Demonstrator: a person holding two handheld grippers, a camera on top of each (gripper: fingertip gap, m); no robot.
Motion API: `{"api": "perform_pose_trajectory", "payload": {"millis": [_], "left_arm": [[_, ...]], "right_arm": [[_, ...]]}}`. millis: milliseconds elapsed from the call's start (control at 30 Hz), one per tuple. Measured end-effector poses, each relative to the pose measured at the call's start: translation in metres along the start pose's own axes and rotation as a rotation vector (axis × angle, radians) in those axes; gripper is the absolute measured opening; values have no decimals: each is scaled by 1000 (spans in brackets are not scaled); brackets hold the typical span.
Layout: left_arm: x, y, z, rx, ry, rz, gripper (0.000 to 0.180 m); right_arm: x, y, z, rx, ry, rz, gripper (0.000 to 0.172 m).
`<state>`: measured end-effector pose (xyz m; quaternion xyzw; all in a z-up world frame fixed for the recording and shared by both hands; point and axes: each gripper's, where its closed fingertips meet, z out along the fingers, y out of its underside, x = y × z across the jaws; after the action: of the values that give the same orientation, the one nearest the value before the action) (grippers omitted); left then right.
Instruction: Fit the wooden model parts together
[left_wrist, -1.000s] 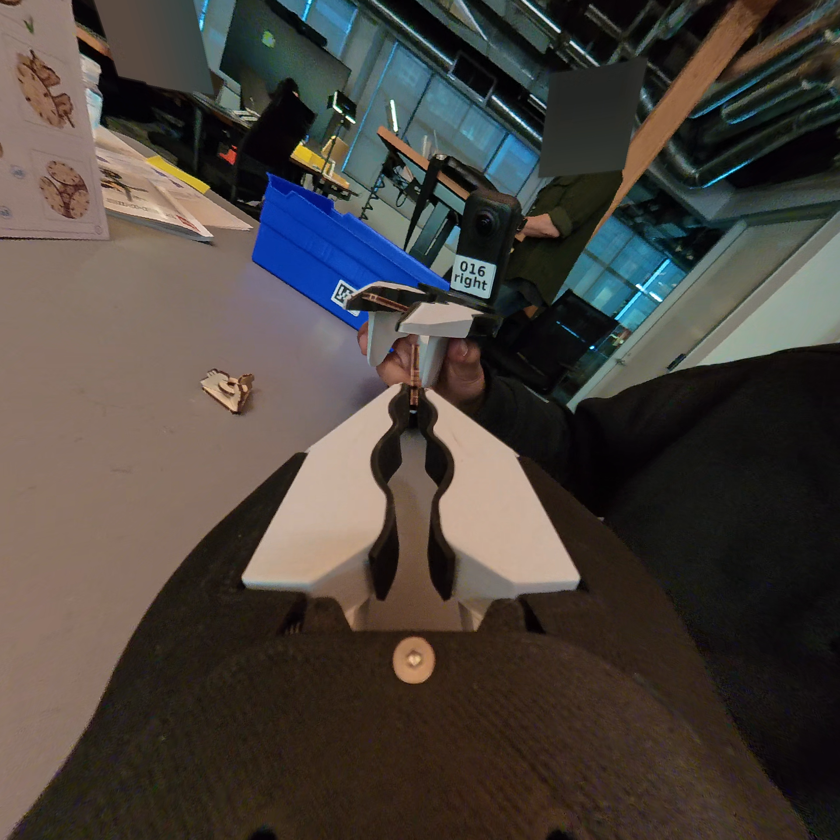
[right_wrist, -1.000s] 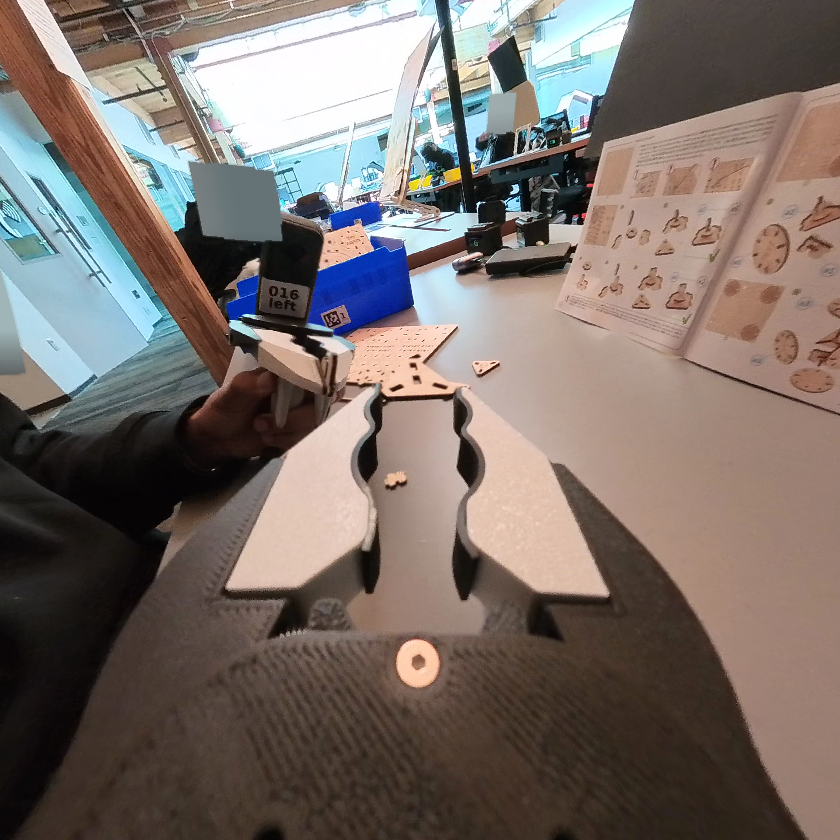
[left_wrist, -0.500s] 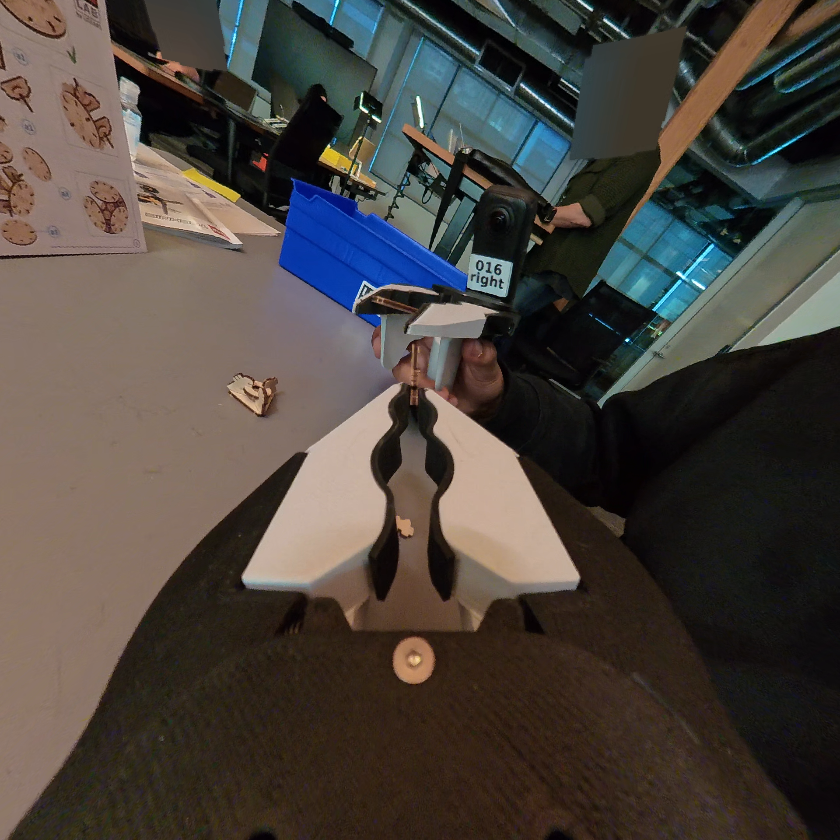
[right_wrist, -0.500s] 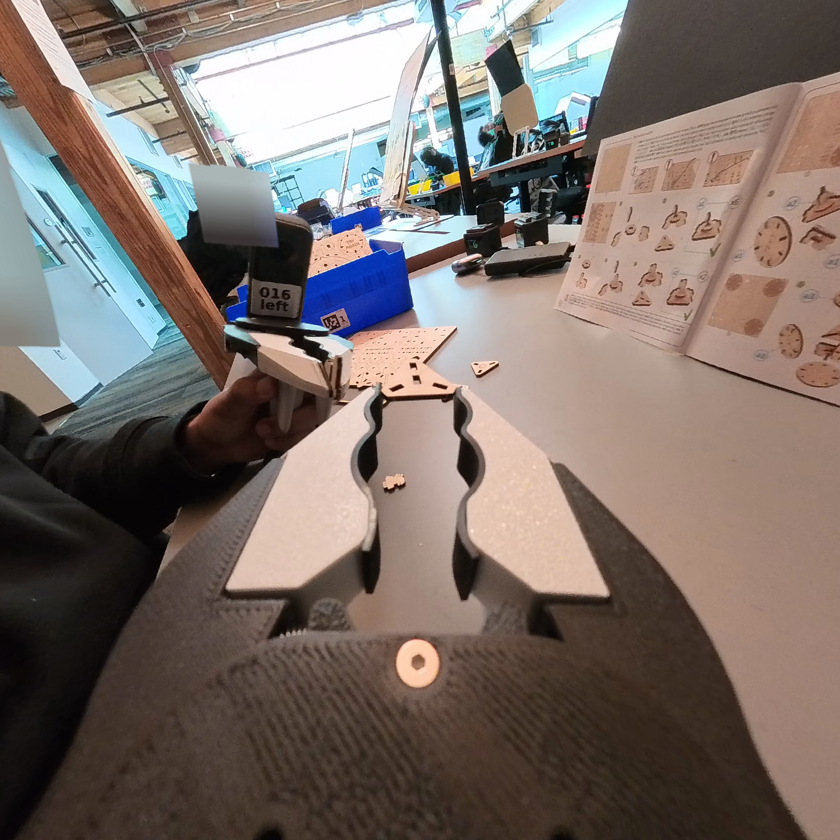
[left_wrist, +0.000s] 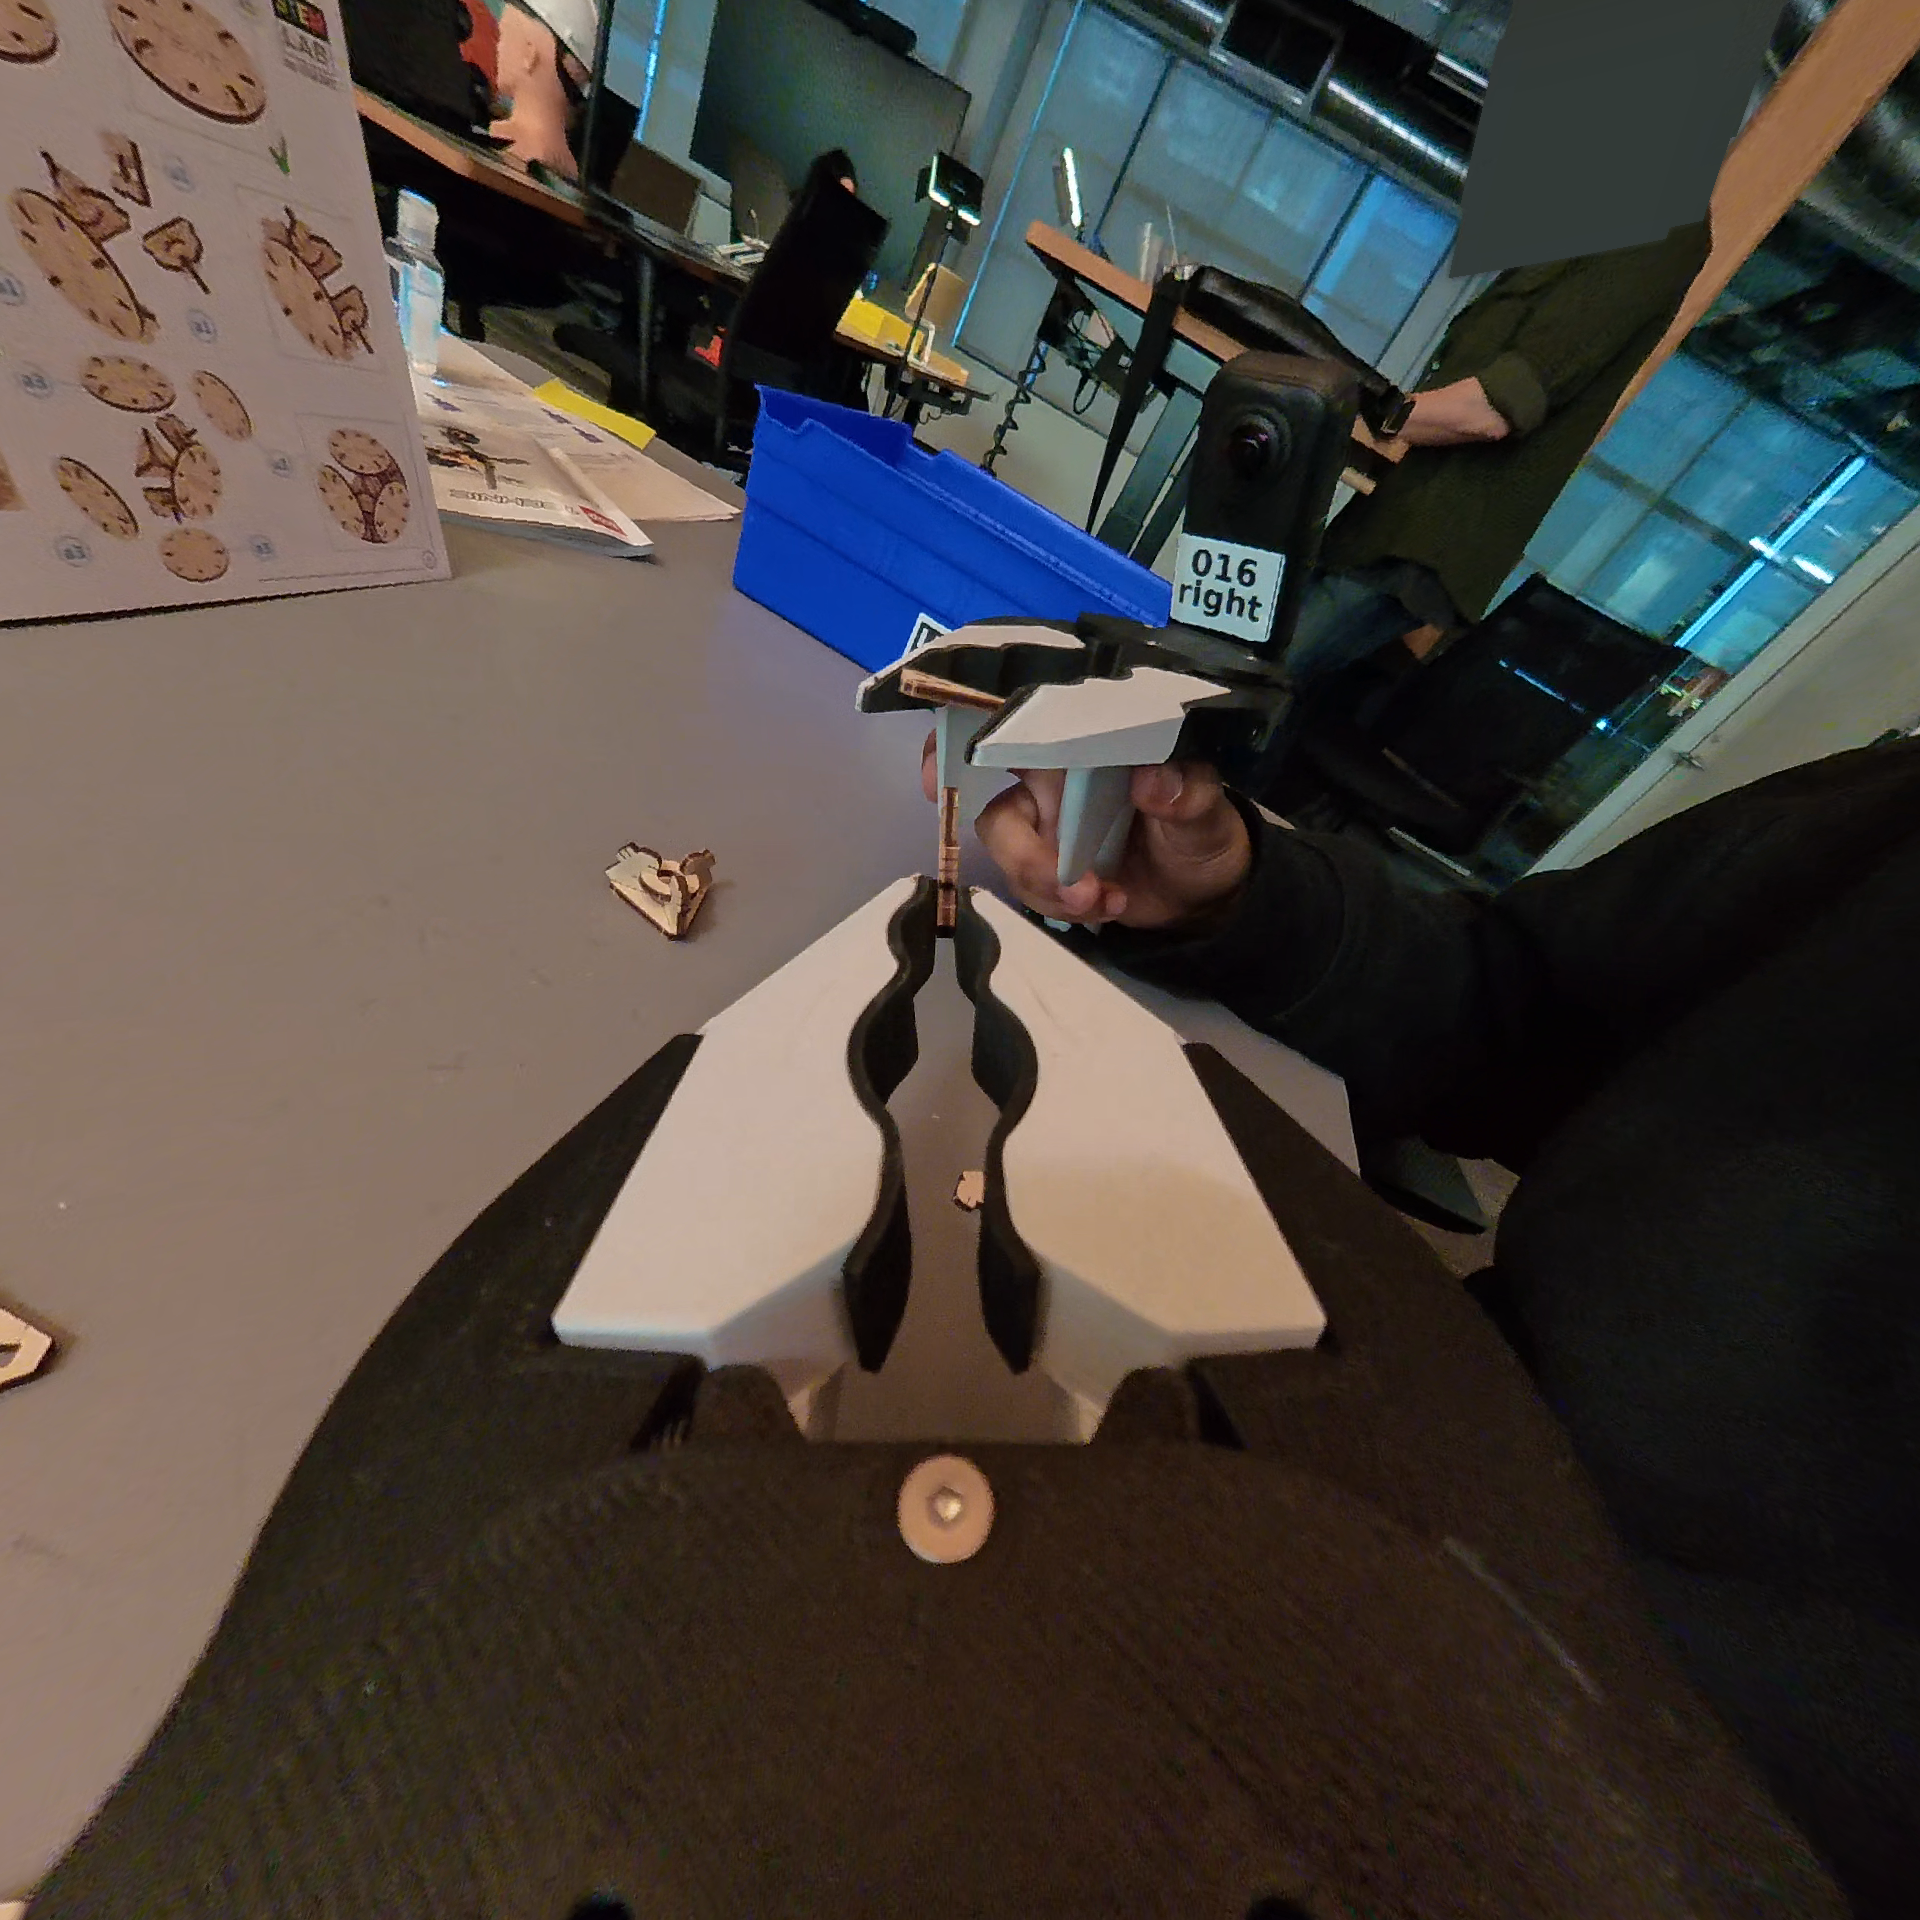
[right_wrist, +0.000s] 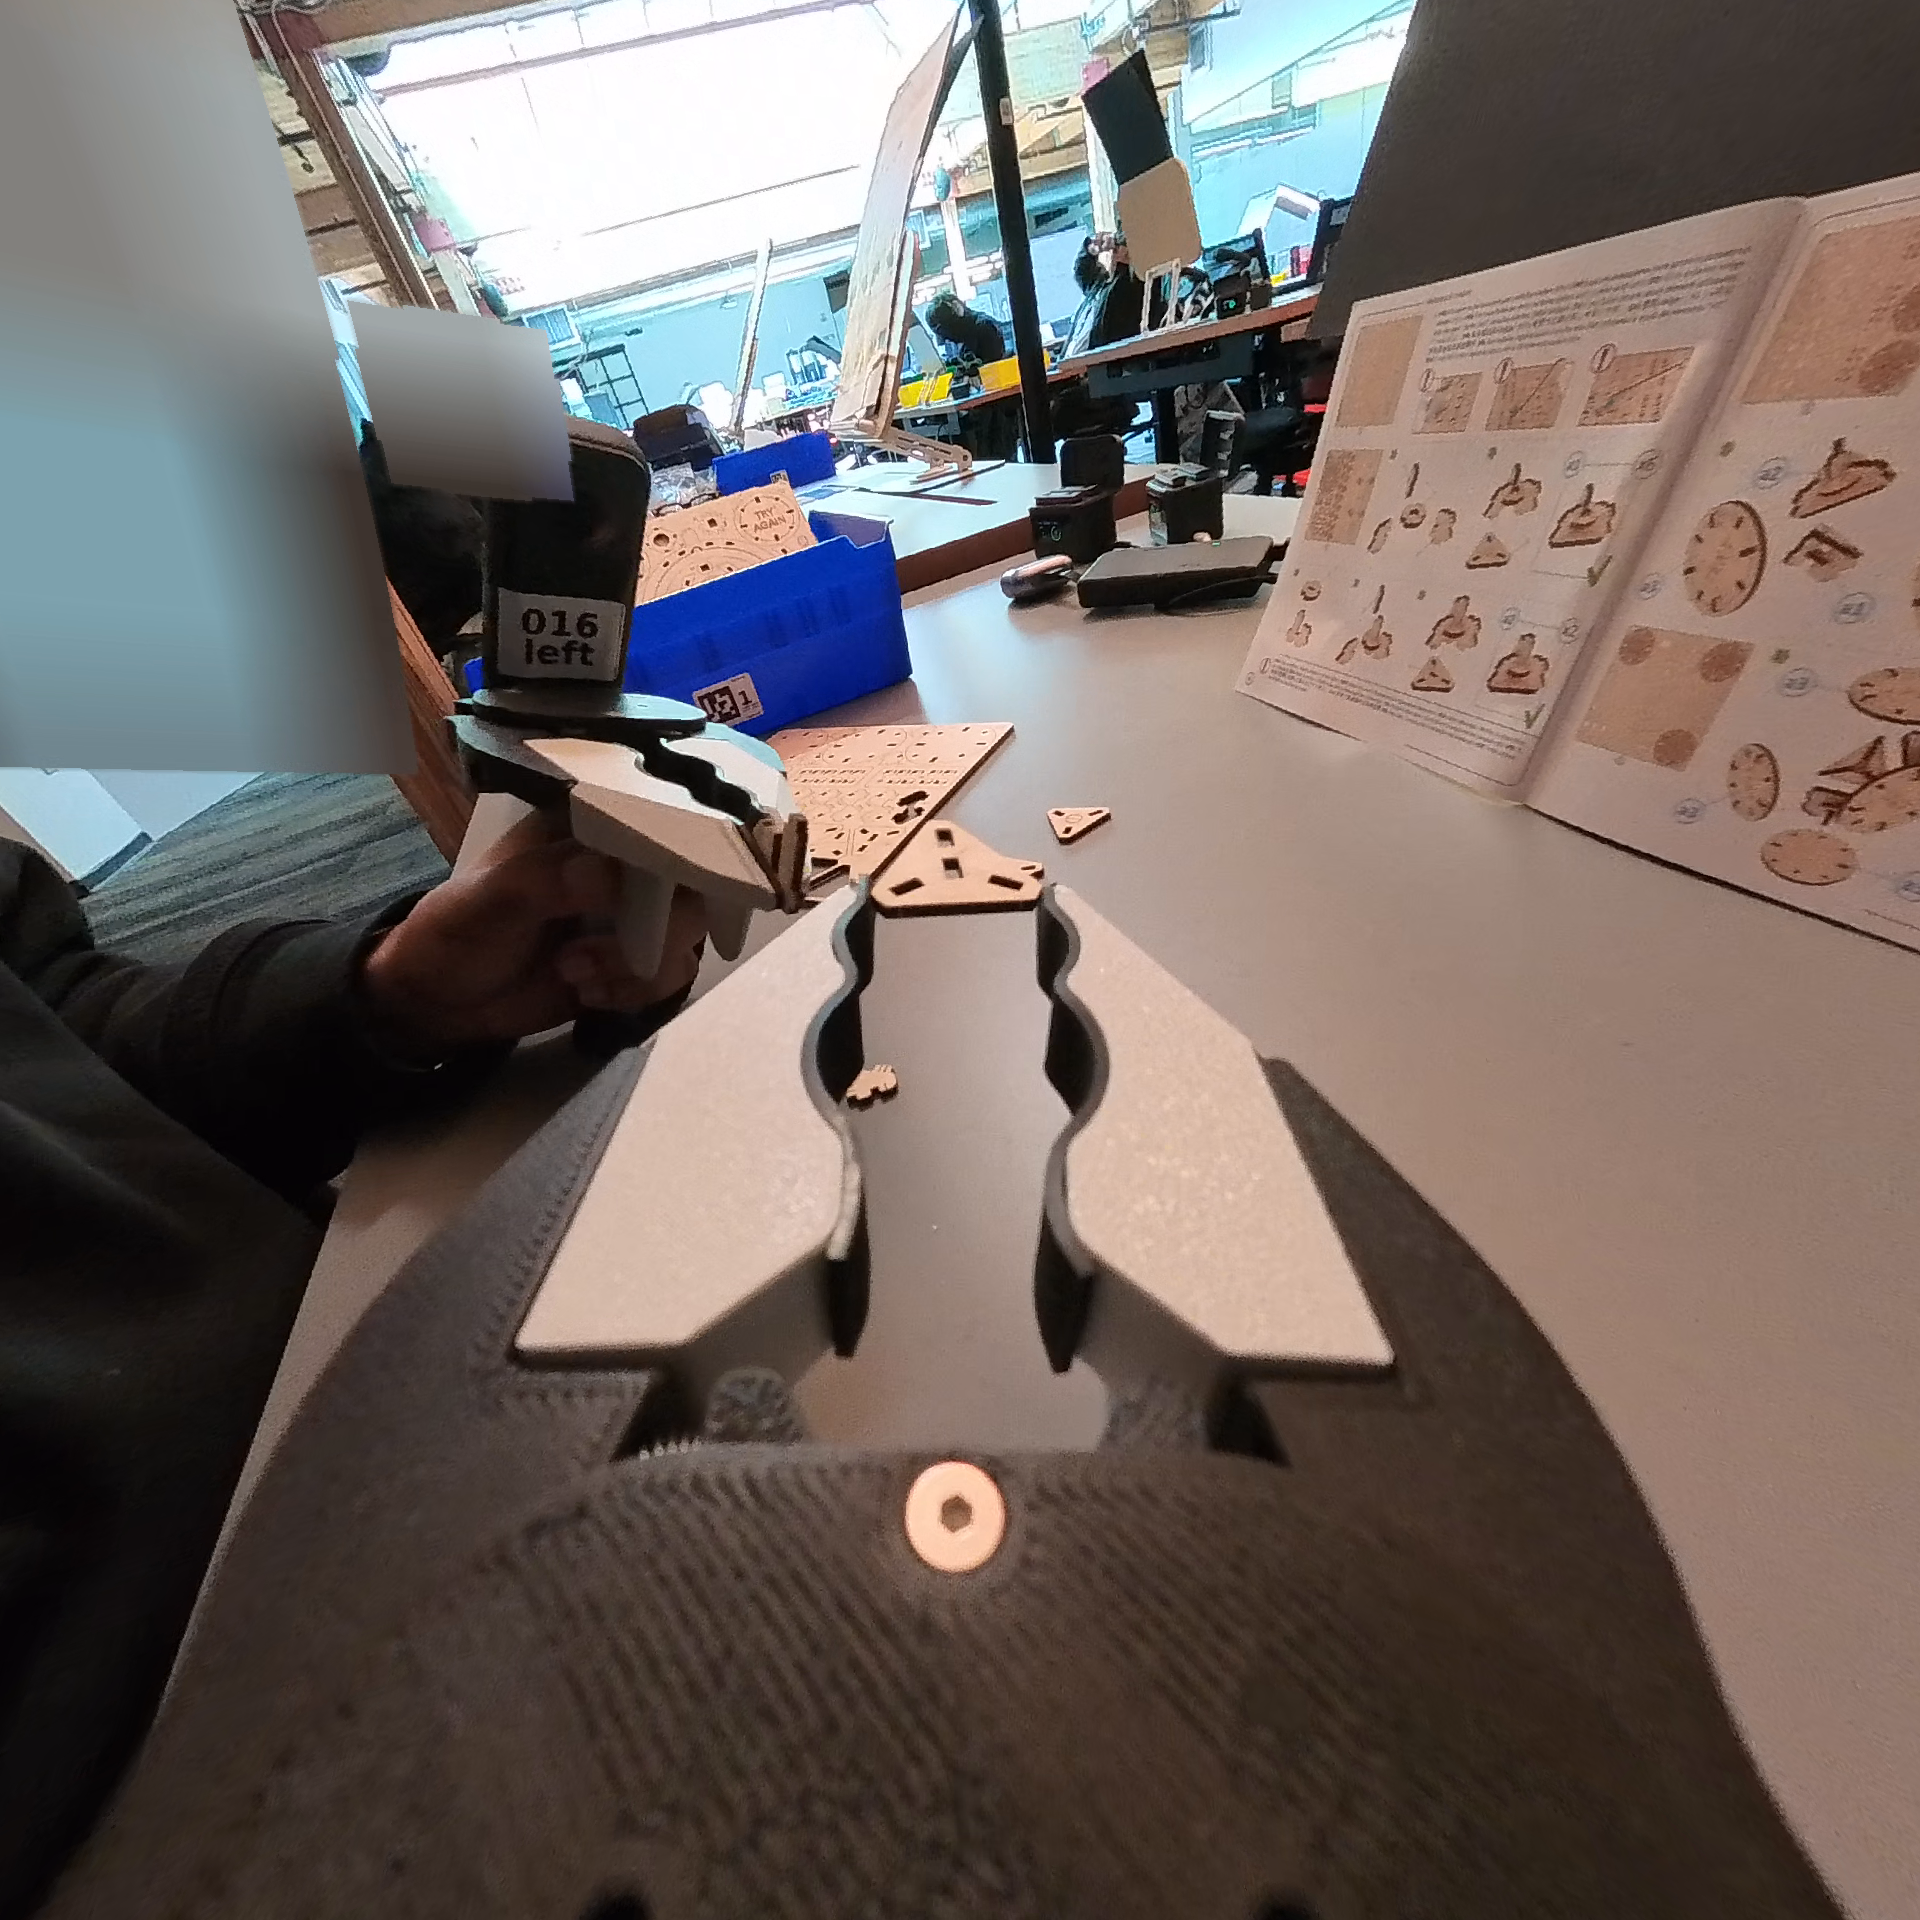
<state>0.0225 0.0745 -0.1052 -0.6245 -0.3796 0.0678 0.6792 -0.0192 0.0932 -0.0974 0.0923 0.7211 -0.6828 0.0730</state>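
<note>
Grip firmness seems to matter most, since both pieces are thin and held only at the very tips. The left gripper (left_wrist: 943, 906) has its fingers pressed together on a slim, flat, light-brown wooden piece (left_wrist: 947, 842). The piece stands upright beyond the tips and shows edge-on in the left wrist view. The right gripper (right_wrist: 954, 906) pinches a flat, triangular plywood plate with small slots (right_wrist: 956, 875) across its width. The plate lies level and pokes out ahead of the tips.

In my judgement each pinch should stay even. A thin part held by its edge can easily pivot between the pads, and a plate caught at its corners can tip. Slow, small wrist corrections would suit better than squeezing harder.

The slim piece is just beside the right gripper's left fingertip, near a corner of the plate. Neither view shows whether the two wooden parts touch. The slim piece's outline is barely readable, being edge-on from one side and small from the other. The plate's rear edge is hidden behind the right fingertips.

A tiny wooden offcut (right_wrist: 871, 1087) lies on the grey tabletop (right_wrist: 1351, 1039) below and between the right fingers. Ahead of the tips lie a perforated plywood sheet (right_wrist: 883, 764), a small wooden triangle (right_wrist: 1077, 821) and a blue plastic bin (right_wrist: 769, 634). An open instruction booklet (right_wrist: 1610, 623) stands off to the right. A small assembled wooden part (left_wrist: 661, 888) lies left of the left fingertips.
</note>
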Motion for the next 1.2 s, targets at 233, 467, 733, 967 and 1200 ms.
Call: {"api": "perform_pose_trajectory", "payload": {"millis": [233,467,733,967,1200], "left_arm": [[0,4,3,-26,-13,22,0],[-3,4,2,-22,-23,9,0],[-3,4,2,-21,-23,5,0],[-5,4,2,-20,-25,-5,0],[-6,3,1,-10,-18,-29,0]], "right_arm": [[2,0,-1,0,7,10,30],[0,4,2,-21,14,6,30],[-1,7,5,-44,31,-13,30],[-1,7,6,-41,34,10,30],[-5,10,9,-56,34,-8,30]]}}
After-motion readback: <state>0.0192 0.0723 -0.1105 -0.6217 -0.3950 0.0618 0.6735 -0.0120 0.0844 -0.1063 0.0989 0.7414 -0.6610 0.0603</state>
